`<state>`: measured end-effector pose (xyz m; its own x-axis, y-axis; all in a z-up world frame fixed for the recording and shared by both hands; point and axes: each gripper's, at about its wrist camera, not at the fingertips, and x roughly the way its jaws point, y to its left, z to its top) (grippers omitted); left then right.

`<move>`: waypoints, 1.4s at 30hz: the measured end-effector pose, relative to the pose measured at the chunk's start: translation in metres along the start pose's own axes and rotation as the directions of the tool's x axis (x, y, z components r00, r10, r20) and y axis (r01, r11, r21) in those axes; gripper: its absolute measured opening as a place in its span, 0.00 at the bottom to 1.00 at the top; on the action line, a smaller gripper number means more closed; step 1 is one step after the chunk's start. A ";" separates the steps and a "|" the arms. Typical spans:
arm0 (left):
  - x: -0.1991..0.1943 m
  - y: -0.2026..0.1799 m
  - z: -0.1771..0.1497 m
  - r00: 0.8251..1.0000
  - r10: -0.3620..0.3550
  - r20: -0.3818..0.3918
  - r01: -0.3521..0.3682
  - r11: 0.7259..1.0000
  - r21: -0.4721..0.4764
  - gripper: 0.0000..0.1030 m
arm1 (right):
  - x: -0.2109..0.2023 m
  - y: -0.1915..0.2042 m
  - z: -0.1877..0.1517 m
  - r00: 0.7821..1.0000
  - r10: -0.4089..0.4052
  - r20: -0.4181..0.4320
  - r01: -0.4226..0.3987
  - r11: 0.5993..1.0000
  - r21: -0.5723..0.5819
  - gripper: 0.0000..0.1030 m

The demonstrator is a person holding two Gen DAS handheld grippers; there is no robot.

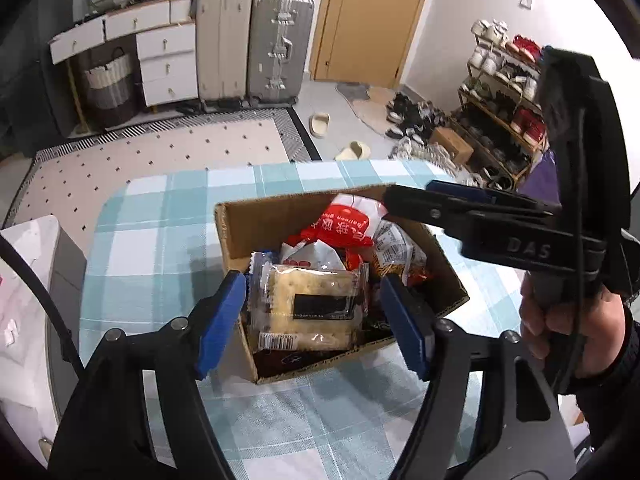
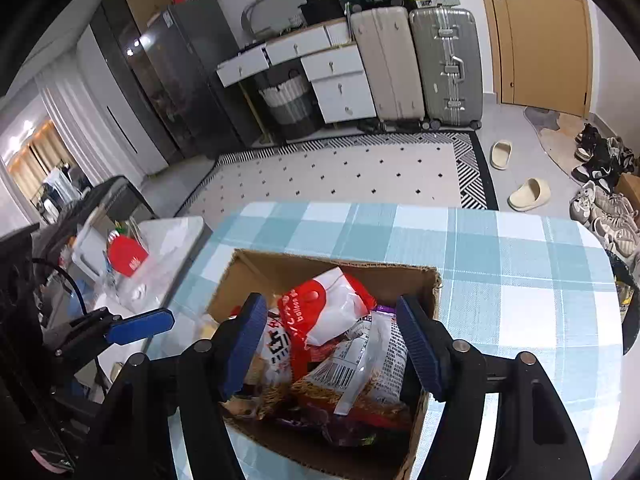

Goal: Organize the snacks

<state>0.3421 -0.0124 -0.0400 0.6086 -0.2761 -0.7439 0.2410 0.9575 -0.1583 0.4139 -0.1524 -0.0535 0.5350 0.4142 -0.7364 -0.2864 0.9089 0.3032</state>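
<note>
Checked tablecloth [image 1: 160,248] under my cardboard box [image 1: 236,240] of snacks; left gripper [image 1: 312,320] spread around the cracker pack [image 1: 316,308], right gripper [image 2: 336,344] spread over a red-white bag [image 2: 328,312].

Blue-and-white checked tablecloth [image 2: 500,280], brown cardboard box [image 2: 280,268], red-and-white packet [image 2: 328,312].

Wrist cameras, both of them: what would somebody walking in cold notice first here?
First, the cardboard box stuffed with snack packets, sitting on the blue checked tablecloth. A red and white bag sticks up at the back of the pile, and a clear cracker packet lies at the front, between the open blue pads of the left gripper. The right gripper hangs open over the noodle packet.
</note>
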 end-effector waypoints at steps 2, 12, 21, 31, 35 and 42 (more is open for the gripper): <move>-0.010 -0.002 -0.002 0.999 0.023 0.025 -0.023 1.000 0.000 0.71 | -0.011 0.002 -0.001 1.000 0.006 0.028 -0.005 1.000 -0.006 0.72; -0.083 -0.025 -0.021 0.973 0.131 0.192 -0.140 0.990 0.030 0.77 | -0.091 0.032 -0.023 0.980 0.033 0.199 -0.016 0.996 -0.087 0.84; -0.158 -0.052 -0.052 0.908 0.218 0.357 -0.243 0.970 0.028 0.82 | -0.172 0.040 -0.065 0.932 0.067 0.356 -0.039 0.996 -0.086 0.97; -0.211 -0.075 -0.096 0.854 0.247 0.457 -0.289 0.957 0.023 1.00 | -0.229 0.043 -0.127 0.885 0.083 0.457 -0.043 0.994 -0.097 0.99; -0.220 -0.079 -0.112 0.848 0.261 0.461 -0.297 0.955 0.007 1.00 | -0.236 0.042 -0.154 0.881 0.080 0.466 -0.035 0.994 -0.104 0.99; -0.206 -0.064 -0.135 0.854 0.284 0.437 -0.302 0.953 -0.031 1.00 | -0.229 0.042 -0.194 0.881 0.067 0.468 -0.013 0.993 -0.117 0.99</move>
<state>0.0992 -0.0052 0.0355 0.9180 0.0002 -0.3965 0.0230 0.9983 0.0538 0.1253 -0.2187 0.0101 0.8243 0.4484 -0.3456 -0.3845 0.8915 0.2394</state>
